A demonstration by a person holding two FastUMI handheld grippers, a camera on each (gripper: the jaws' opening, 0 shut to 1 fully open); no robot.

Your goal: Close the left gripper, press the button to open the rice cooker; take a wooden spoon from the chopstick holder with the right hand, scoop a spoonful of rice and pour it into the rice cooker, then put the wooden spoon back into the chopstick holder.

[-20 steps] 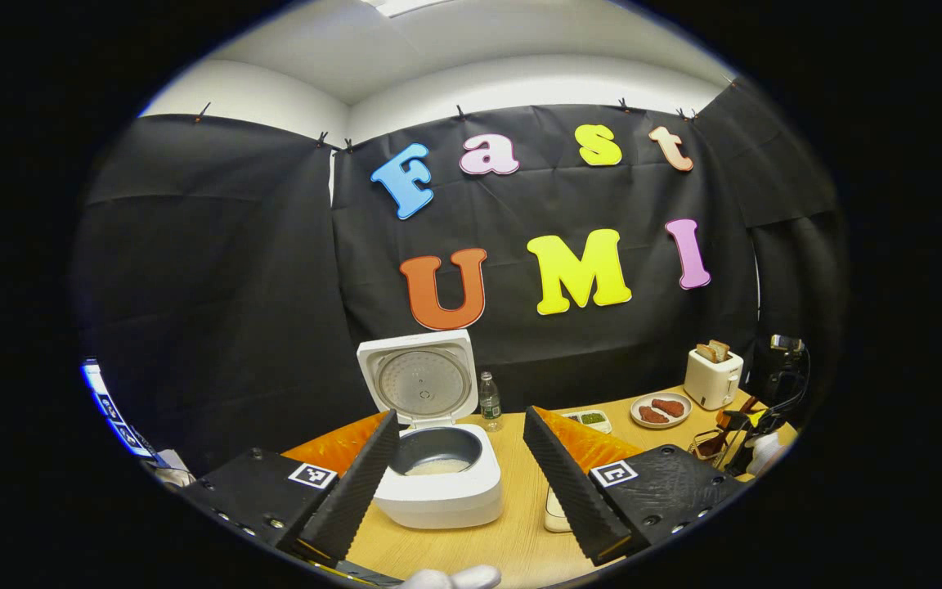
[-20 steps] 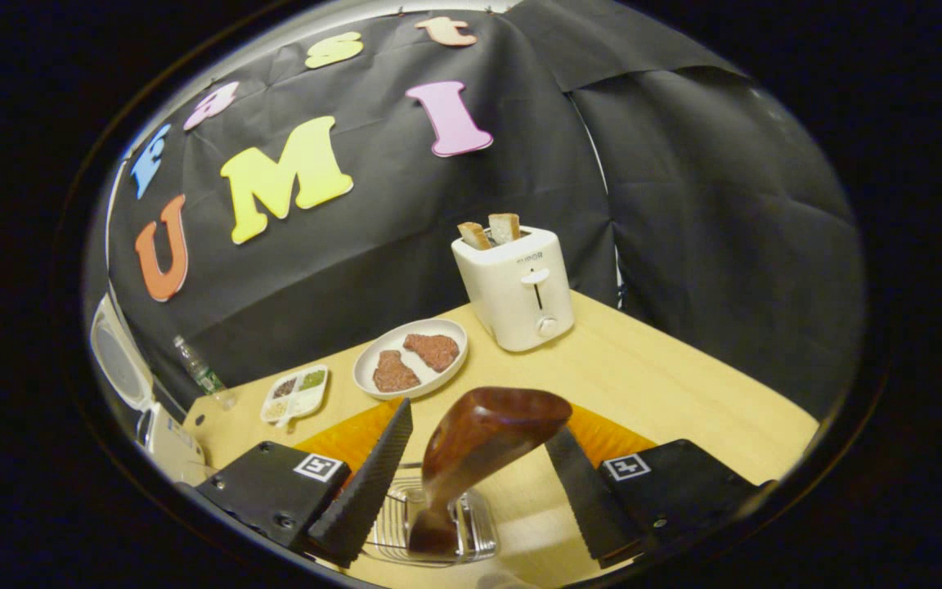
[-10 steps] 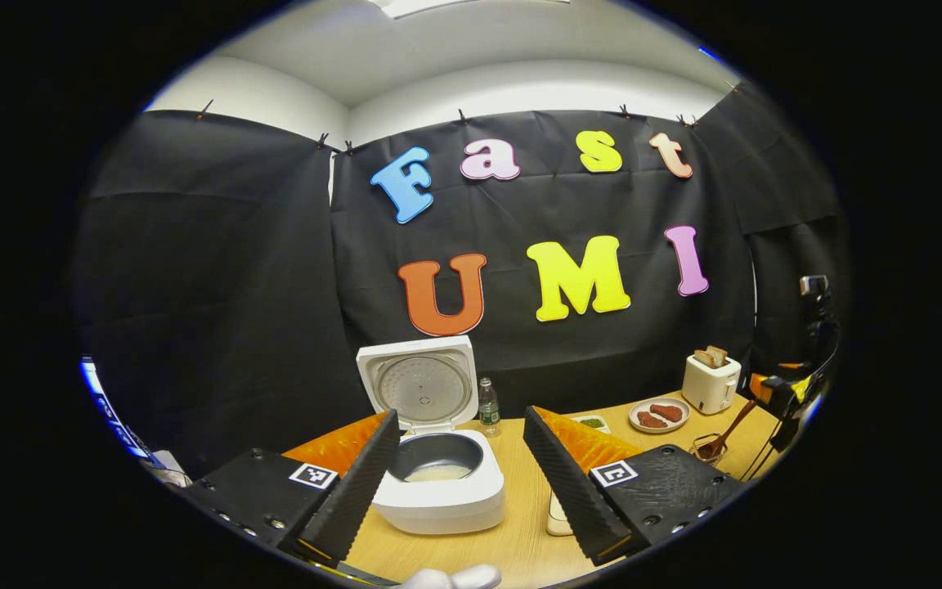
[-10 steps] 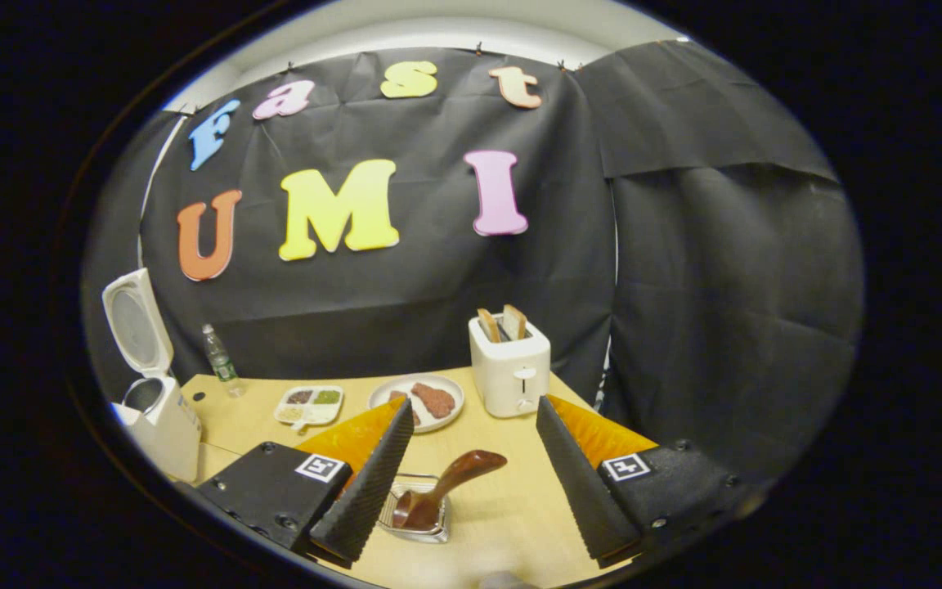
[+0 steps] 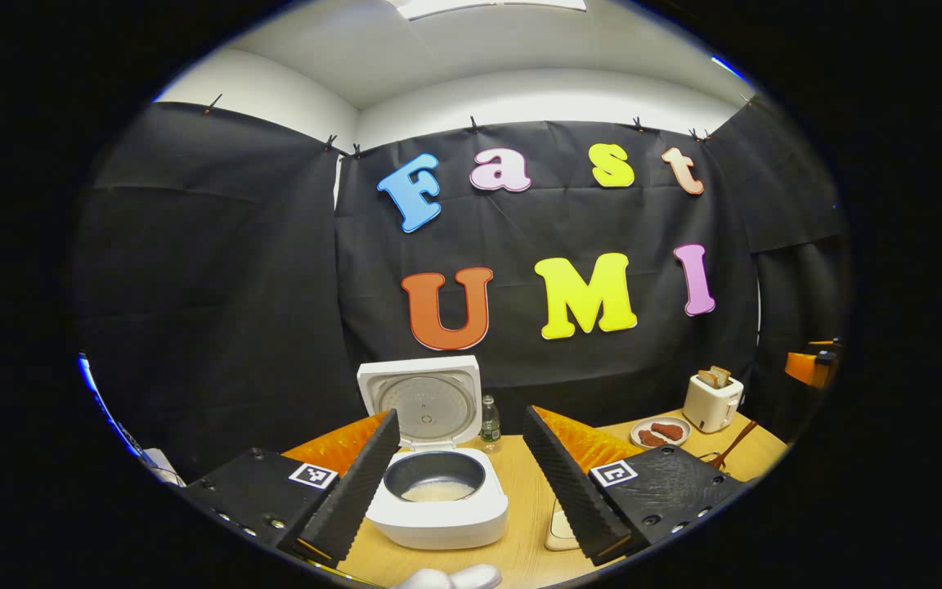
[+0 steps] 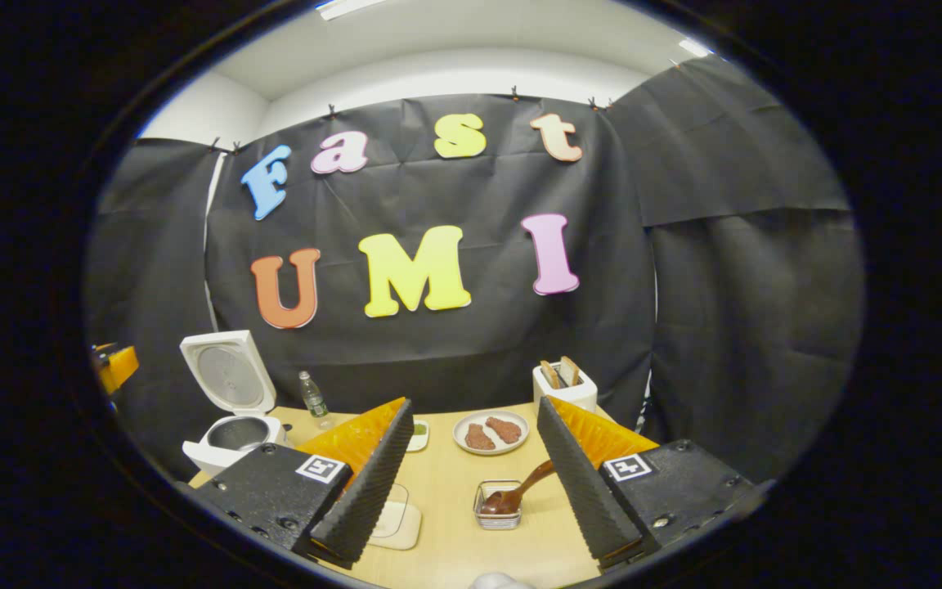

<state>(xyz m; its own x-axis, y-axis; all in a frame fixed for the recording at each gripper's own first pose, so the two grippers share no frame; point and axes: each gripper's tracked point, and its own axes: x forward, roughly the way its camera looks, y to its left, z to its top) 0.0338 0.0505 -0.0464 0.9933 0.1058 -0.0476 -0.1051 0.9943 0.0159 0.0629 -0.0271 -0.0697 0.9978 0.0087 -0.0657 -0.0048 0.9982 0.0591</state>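
We saw both hand-held grippers, left (image 5: 461, 470) and right (image 6: 471, 478), spread and empty; the wooden spoon (image 6: 520, 492) rested in its chopstick holder (image 6: 497, 515).

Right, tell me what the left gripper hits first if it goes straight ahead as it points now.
Probably the white open-lidded rice cooker: it sits between the left gripper's open fingers, straight ahead on the light wooden table. Depth is unclear, but nothing shows in between.
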